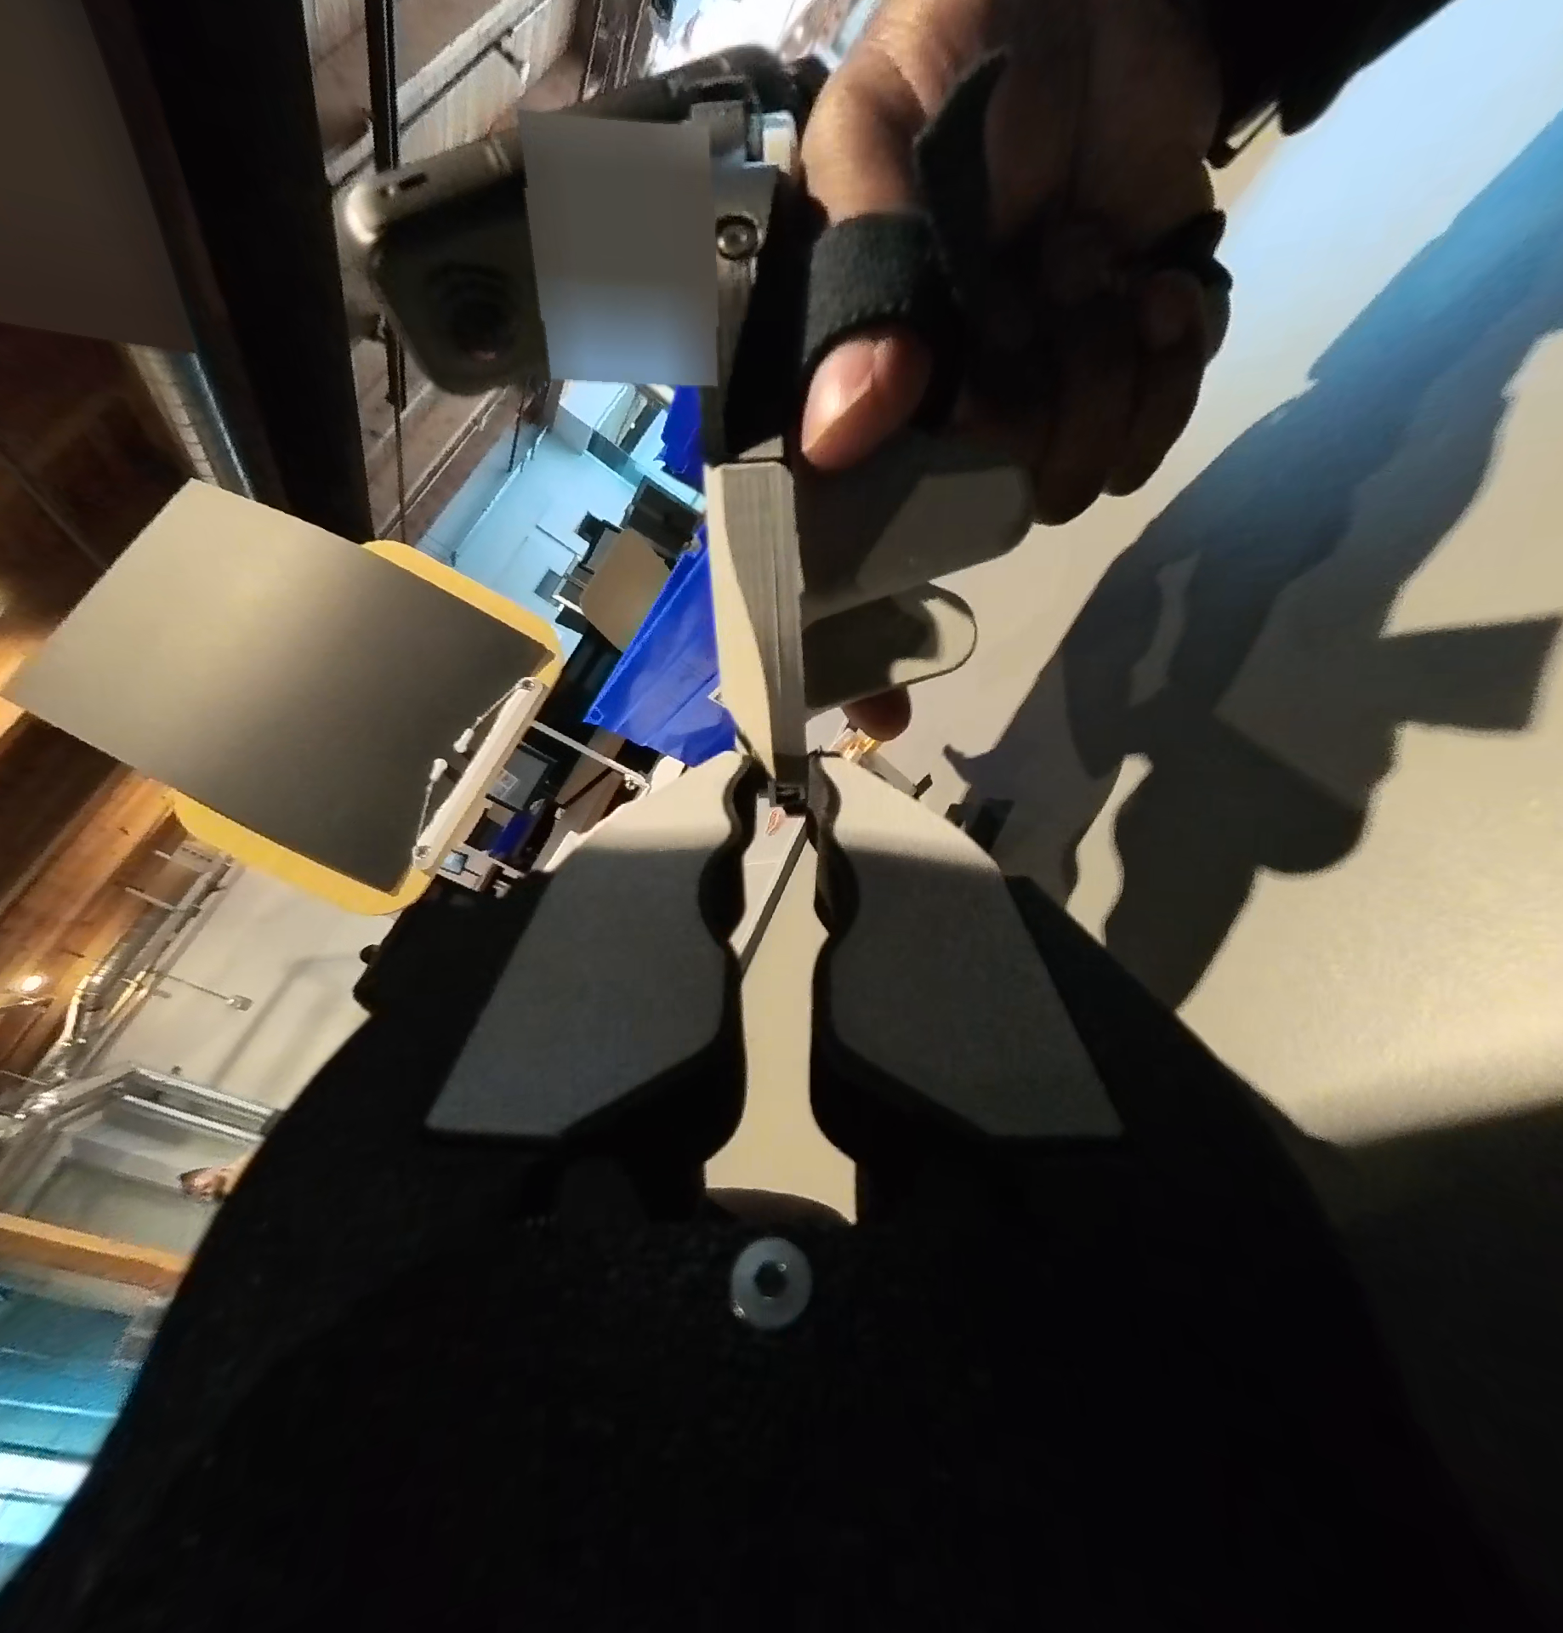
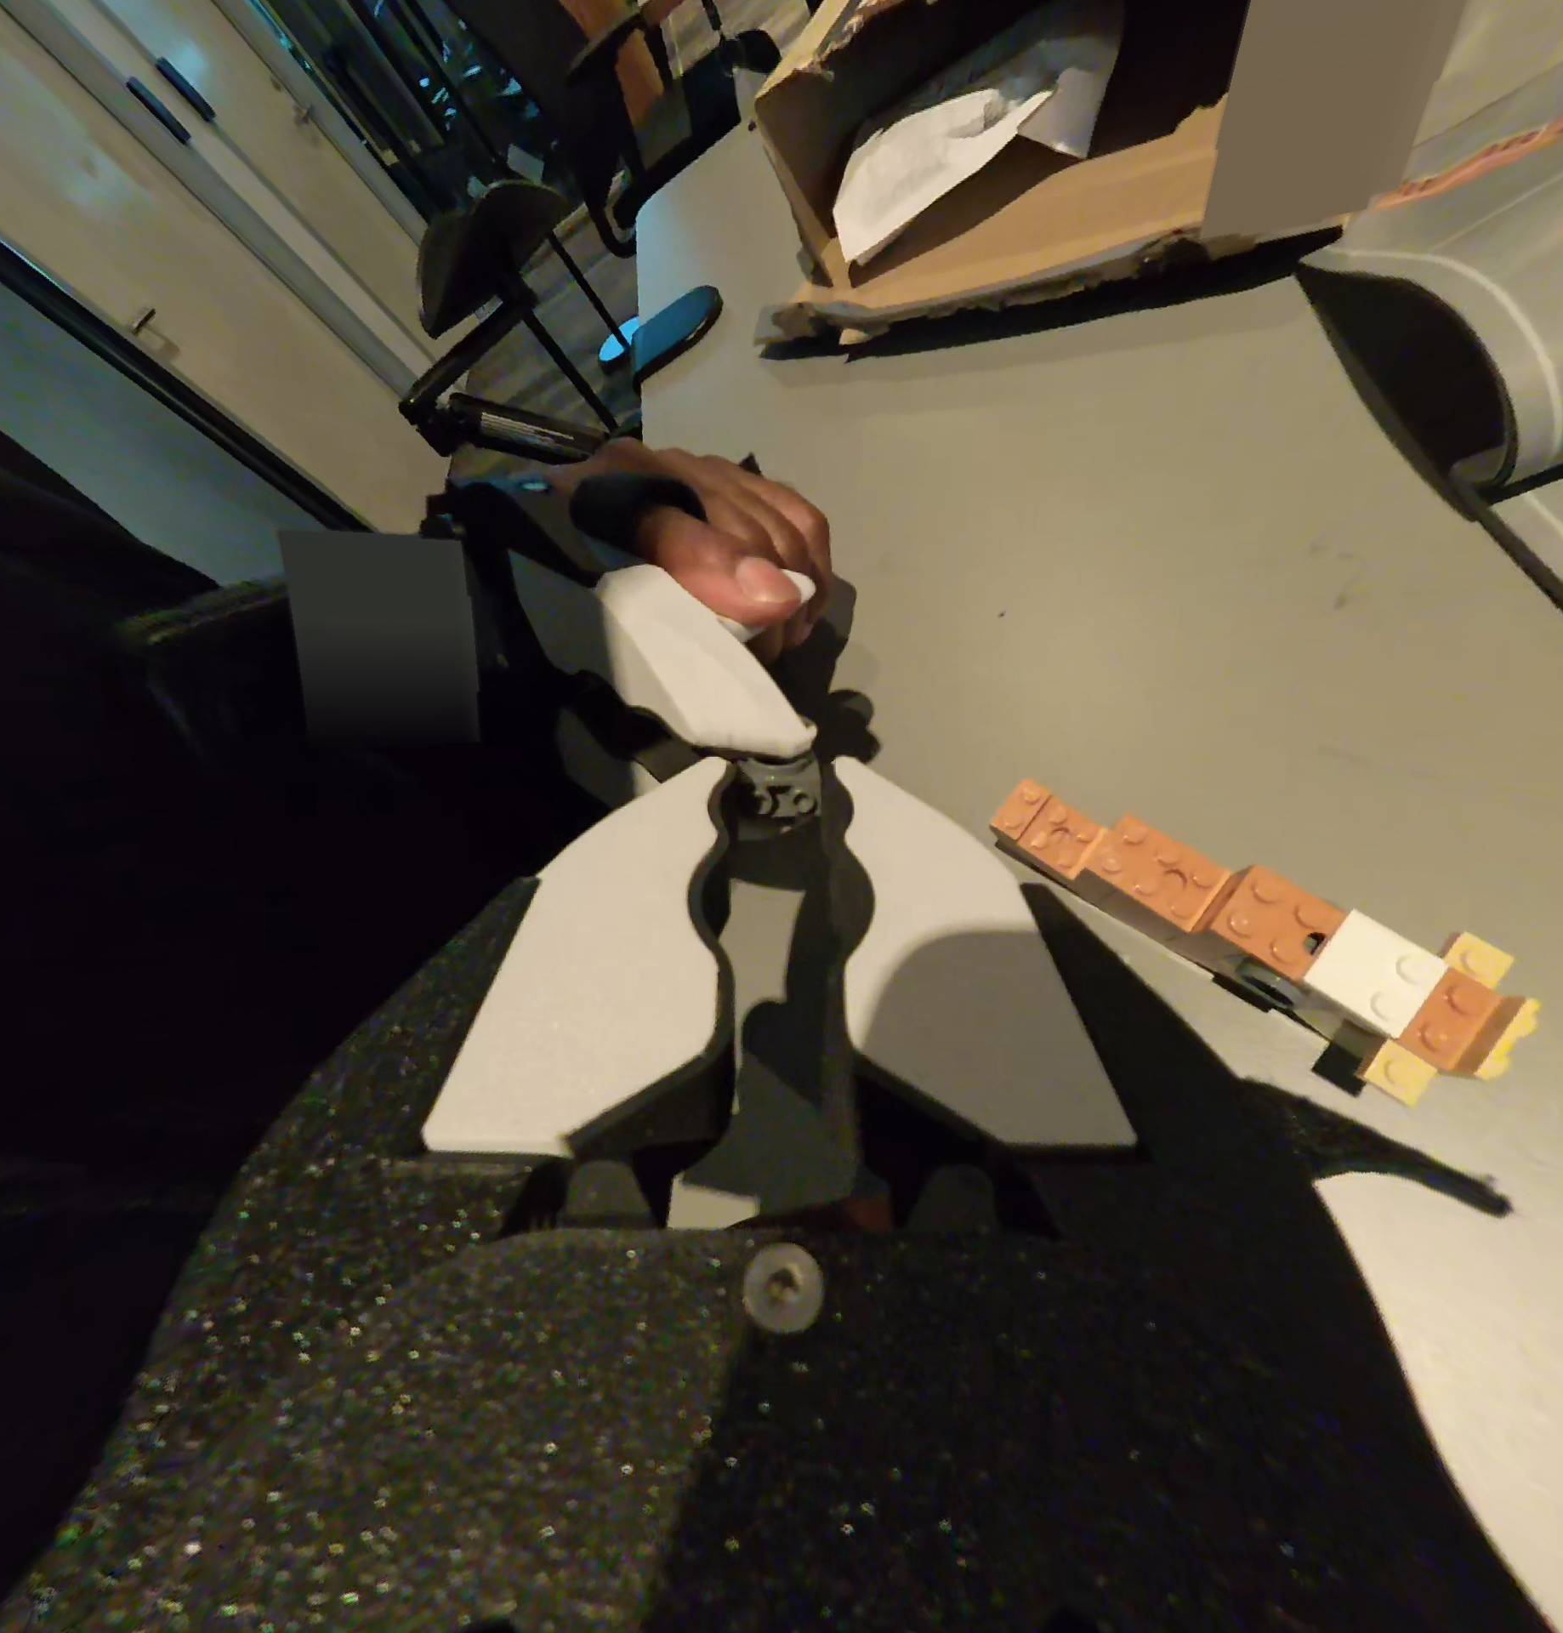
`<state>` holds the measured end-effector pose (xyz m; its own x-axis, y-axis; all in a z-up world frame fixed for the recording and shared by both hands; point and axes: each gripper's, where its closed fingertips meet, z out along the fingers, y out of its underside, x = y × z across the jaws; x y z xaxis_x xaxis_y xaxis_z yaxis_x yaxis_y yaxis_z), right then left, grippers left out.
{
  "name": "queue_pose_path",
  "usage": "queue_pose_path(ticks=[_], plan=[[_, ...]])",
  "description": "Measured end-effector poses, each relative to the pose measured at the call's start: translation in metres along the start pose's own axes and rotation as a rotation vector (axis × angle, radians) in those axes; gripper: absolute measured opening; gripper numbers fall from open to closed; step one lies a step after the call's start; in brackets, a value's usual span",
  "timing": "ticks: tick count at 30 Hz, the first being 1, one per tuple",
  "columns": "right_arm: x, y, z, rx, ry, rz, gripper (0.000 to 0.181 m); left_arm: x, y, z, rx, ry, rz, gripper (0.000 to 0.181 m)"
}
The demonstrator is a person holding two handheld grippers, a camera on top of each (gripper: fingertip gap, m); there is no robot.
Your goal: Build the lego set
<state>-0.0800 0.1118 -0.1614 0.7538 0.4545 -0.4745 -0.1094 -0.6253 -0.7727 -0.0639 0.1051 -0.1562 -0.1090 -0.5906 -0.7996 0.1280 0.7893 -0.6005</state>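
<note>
A small dark grey lego piece (image 2: 773, 800) sits between the tips of my right gripper (image 2: 773, 786), which is shut on it above the grey table (image 2: 1114, 574). My left gripper (image 1: 785, 786) is shut on the same dark lego piece (image 1: 787, 795). The two grippers meet tip to tip. The right gripper's fingers (image 1: 756, 619) come down from above in the left wrist view. The left gripper's fingers (image 2: 707, 680) come in from the left in the right wrist view. A built strip of brown, white and tan bricks (image 2: 1246, 919) lies on the table to the right.
A torn cardboard box (image 2: 981, 177) with white paper stands at the far side of the table. A curled booklet (image 2: 1467, 353) lies at the far right. An office chair (image 2: 513, 247) stands beyond the table edge. Blue bins (image 1: 672, 636) show in the background. My two grippers' fingertips are within a few centimetres of each other.
</note>
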Motion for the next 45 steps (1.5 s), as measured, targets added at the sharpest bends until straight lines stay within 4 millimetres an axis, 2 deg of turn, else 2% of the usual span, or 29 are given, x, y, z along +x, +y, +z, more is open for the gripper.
queue_pose_path(ticks=[8,15,22,29,35,45], plan=[[0.003,0.000,0.000,0.031,0.013,0.018,0.018,0.001,0.003,0.002,-0.018,0.017,-0.020,0.009],[0.006,-0.011,-0.010,0.127,-0.002,0.051,0.026,0.002,0.008,0.003,-0.045,0.022,-0.024,0.009],[0.018,-0.028,-0.025,0.303,0.052,0.069,0.025,-0.019,0.026,0.004,-0.112,-0.048,-0.165,0.009],[0.016,-0.022,-0.009,0.231,0.053,0.055,0.026,-0.017,0.024,0.005,-0.091,-0.030,-0.170,0.009],[0.018,-0.029,-0.009,0.239,0.054,0.038,0.026,-0.020,0.022,0.003,-0.069,-0.036,-0.201,0.009],[0.026,-0.025,-0.011,0.214,0.110,0.011,0.024,-0.023,0.027,0.004,-0.085,-0.044,-0.220,0.009]])
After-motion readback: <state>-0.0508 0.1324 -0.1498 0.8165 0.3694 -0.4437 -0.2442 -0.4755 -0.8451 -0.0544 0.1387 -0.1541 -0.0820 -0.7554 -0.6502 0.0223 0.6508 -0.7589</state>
